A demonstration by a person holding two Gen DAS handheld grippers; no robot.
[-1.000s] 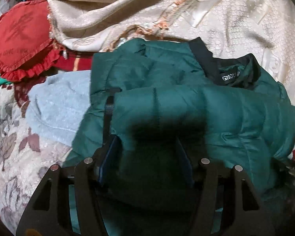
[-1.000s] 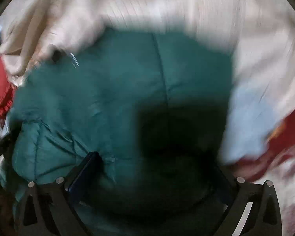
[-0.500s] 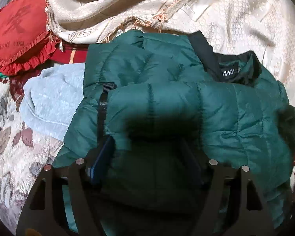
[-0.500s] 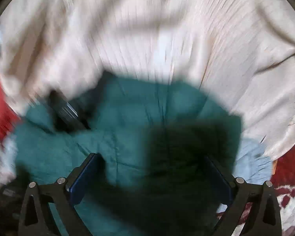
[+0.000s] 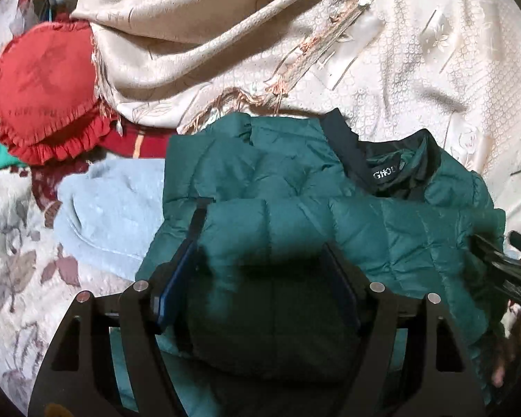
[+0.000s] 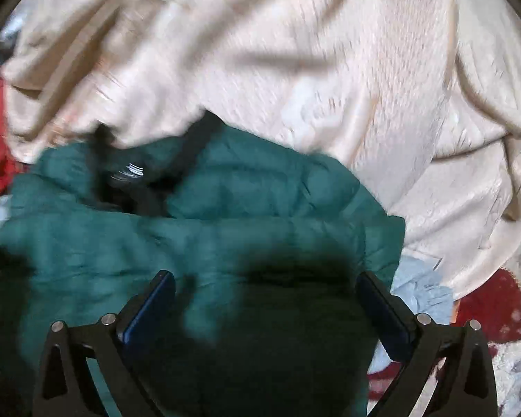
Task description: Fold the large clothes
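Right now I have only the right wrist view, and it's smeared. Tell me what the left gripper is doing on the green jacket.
Observer: The left gripper has its fingers apart, straddling a puffy folded roll of the green jacket. I cannot tell whether they pinch it.
Operator: Report what lies on that gripper's side of the jacket.
Observer: A broad light blue garment comes out from under the jacket's left edge.
Operator: Read me the collar.
Observer: The black collar label faces up at the far end, and its white letters begin "GHO".
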